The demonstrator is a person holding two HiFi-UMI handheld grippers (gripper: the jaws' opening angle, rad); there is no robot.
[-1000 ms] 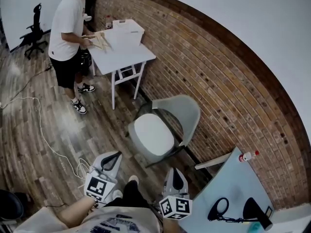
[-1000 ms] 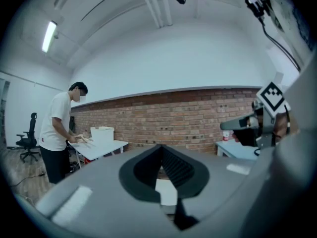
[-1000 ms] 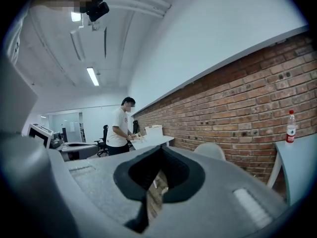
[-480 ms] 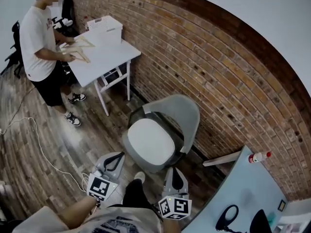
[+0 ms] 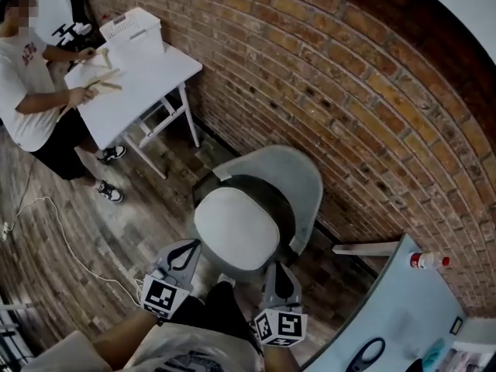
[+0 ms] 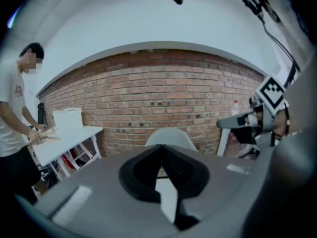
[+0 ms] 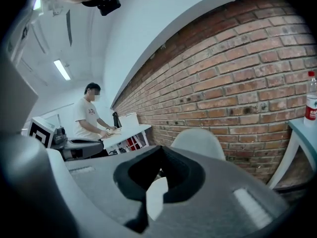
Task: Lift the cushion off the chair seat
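Observation:
A pale cushion (image 5: 235, 228) lies on the seat of a grey shell chair (image 5: 298, 179) against the brick wall. My left gripper (image 5: 184, 248) is shut and empty, just short of the cushion's near left edge. My right gripper (image 5: 280, 269) is also shut and empty, off the cushion's near right corner. In the left gripper view the chair back (image 6: 168, 137) rises beyond the shut left gripper (image 6: 161, 150), and a strip of cushion (image 6: 167, 197) shows in the gap. The right gripper view shows the chair back (image 7: 200, 139) past the shut right gripper (image 7: 159, 152).
A white table (image 5: 138, 78) with a white basket (image 5: 132, 25) stands at the back left; a person (image 5: 31, 99) works there. A light table (image 5: 395, 308) with a bottle (image 5: 428, 260) is at the right. A white cable (image 5: 54, 239) runs over the wooden floor.
I have moved toward the chair, which now sits larger and closer beneath me. Both grippers came up to the cushion's near edge, still shut.

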